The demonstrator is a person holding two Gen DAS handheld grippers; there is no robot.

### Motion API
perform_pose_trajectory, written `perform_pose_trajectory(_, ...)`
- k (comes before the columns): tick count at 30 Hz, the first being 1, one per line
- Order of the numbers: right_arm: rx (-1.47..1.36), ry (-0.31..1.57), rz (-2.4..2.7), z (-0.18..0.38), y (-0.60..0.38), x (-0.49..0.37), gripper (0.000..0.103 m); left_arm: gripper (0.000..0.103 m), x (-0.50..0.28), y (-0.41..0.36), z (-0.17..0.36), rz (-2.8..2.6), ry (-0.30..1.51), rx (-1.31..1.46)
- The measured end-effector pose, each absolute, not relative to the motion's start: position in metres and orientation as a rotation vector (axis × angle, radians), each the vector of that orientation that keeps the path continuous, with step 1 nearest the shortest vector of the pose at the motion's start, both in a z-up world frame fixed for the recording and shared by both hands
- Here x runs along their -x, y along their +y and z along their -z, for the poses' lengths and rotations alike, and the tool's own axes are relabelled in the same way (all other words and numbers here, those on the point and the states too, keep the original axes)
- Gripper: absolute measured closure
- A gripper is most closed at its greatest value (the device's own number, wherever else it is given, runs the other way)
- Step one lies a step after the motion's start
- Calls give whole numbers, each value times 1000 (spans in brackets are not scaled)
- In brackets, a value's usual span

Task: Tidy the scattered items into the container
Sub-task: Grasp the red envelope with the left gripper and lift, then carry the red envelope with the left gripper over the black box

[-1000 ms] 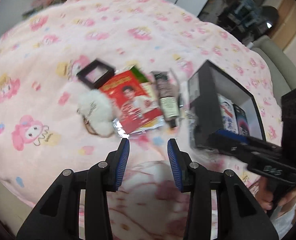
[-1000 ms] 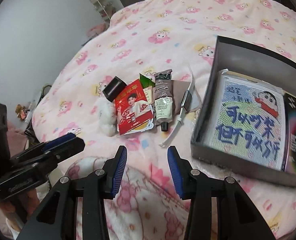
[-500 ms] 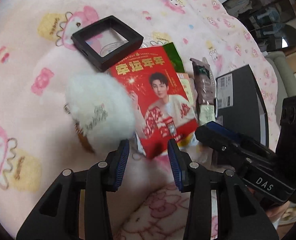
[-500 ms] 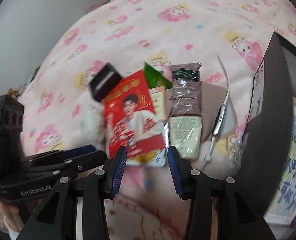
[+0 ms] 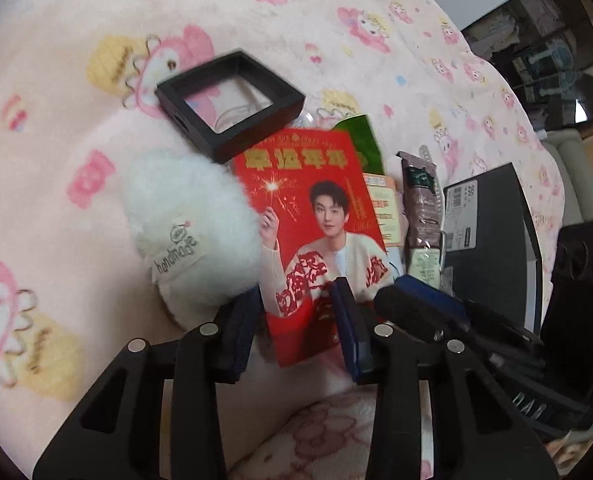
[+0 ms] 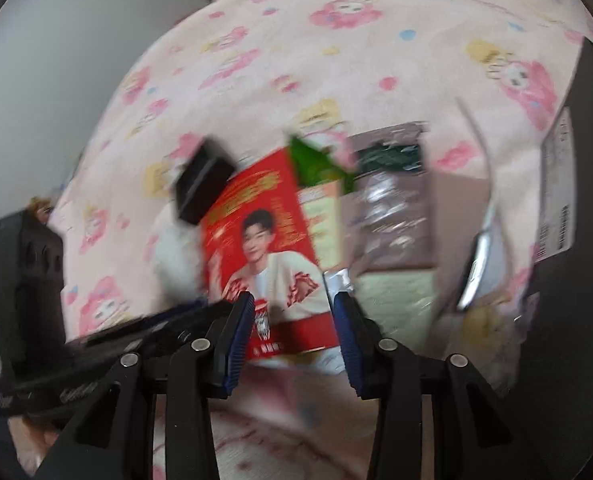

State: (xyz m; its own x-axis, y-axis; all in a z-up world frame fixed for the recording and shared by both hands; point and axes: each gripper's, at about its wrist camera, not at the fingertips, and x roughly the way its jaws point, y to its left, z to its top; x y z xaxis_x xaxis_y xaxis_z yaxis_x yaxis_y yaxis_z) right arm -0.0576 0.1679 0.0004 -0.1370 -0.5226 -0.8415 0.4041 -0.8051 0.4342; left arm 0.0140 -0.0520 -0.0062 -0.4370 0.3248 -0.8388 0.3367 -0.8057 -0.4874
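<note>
A red card (image 5: 316, 236) printed with a portrait is lying flat on the bedding, overlapping a white fluffy pom (image 5: 188, 236) on one side. A black square frame (image 5: 230, 104) is sitting just beyond the card; a brown sachet (image 5: 420, 208) is lying beside it, before the dark box (image 5: 492, 240).

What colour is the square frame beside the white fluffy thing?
Black, with a clear centre; it shows best in the left wrist view.
</note>
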Motion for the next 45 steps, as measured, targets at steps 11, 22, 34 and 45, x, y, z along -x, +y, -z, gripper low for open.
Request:
perform_pose_trajectory(11,-1542,-127,1911,-11,180,27,72,60,-22,-49,4,2485,924,-1765)
perform_pose_trajectory(22,-1635,-155,1907,15,168,46,72,60,-14,-50,19,2448,984,-1788)
perform_pose_trajectory(34,-1612,-163,1905,-2,165,28,72,52,-19,-42,-9,2515,987,-1703)
perform_pose_trajectory(45,-1369,-197,2101,-108,250,-6,72,53,-22,51,-106,2845,885,-1509)
